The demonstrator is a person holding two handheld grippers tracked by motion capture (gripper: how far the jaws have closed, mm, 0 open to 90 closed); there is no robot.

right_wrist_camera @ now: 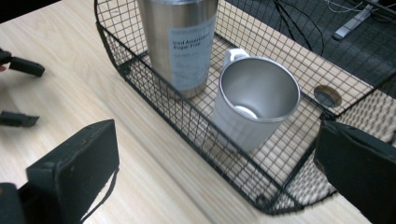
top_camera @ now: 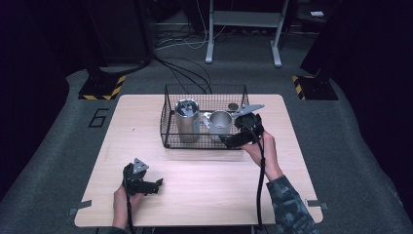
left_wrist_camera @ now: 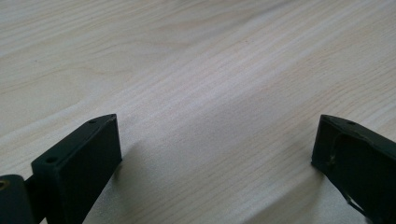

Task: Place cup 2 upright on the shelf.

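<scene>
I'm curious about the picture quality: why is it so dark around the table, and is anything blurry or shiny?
High view: light falls on the table, the floor around stays dim. Right gripper view: the mug and tumbler show soft glare; the near tongs are blurred. Left gripper view: wood grain is sharp, with soft shadows beside the tongs.

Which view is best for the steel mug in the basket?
Right gripper view: the steel mug sits close, its open mouth, inside and handle clear, beside the tumbler. High view has it small through the wire basket. Left gripper view faces bare tabletop.
</scene>
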